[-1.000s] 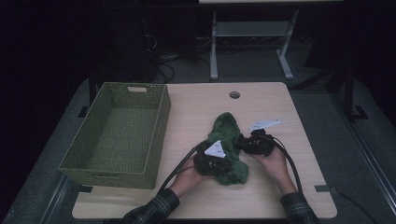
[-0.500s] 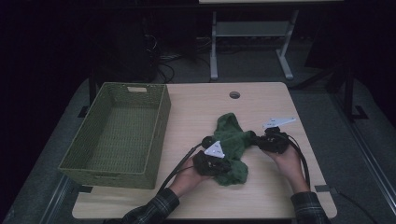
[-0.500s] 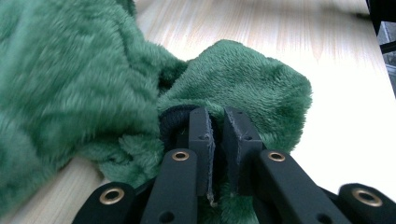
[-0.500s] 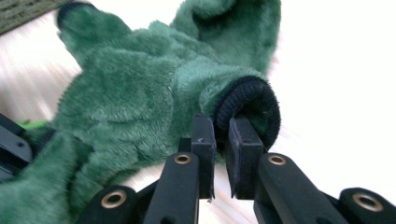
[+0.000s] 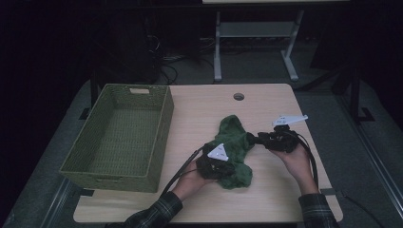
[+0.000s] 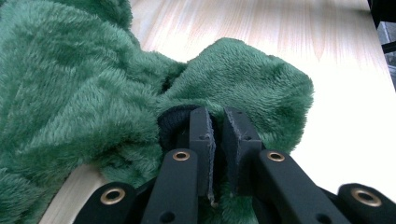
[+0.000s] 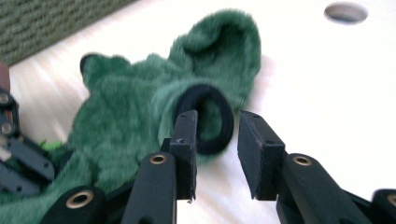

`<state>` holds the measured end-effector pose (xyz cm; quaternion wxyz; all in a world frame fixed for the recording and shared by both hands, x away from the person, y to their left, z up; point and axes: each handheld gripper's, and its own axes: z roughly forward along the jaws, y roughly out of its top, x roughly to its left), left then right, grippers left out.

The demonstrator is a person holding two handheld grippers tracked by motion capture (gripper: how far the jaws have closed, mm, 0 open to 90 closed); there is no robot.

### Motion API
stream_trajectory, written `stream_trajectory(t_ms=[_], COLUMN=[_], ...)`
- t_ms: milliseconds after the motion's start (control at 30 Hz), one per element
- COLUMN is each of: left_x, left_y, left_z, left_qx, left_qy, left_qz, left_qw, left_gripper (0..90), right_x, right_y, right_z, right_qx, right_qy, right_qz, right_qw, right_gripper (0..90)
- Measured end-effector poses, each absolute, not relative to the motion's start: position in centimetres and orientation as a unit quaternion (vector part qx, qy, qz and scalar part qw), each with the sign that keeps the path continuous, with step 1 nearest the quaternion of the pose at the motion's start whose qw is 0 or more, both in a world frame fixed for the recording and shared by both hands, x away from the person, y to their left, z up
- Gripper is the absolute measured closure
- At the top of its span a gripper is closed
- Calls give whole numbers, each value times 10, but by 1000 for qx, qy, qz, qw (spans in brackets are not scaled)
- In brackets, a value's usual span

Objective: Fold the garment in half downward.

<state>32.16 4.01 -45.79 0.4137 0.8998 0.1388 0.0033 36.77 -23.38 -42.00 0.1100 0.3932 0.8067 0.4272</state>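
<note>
Green fleece cloth lies crumpled on the table, near its middle, just right of the basket and apart from it. The left gripper sits at the cloth's near-left edge; in the left gripper view its jaws are clenched on a fold of the cloth, with a dark cuff bunched against the left jaw. The right gripper is at the cloth's right edge, held in the right hand. Its jaws have just been opening: in the right gripper view they stand apart, with a black ringed cuff of the cloth lying just beyond and partly between the tips, the left jaw overlapping its rim and the right jaw clear of it. A round hole sits in the table beyond the cloth.
</note>
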Motion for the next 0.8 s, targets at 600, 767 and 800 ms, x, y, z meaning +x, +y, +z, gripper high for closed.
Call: stream_trajectory(t_ms=[600, 767, 800], left_x=[322, 322, 322], left_y=[40, 39, 40], left_z=[-459, -459, -459], left_qx=[897, 897, 898], left_qy=[143, 145, 144], left_qz=[-2, -3, -2], left_qw=[418, 418, 417], left_gripper=[821, 822, 823], right_x=[418, 439, 445], right_y=[-191, -180, -178], right_z=[-399, -403, -405], right_qx=[370, 372, 373], right_qy=[816, 819, 821], right_qz=[433, 424, 421], right_qw=[99, 101, 99], right_gripper=[643, 641, 627])
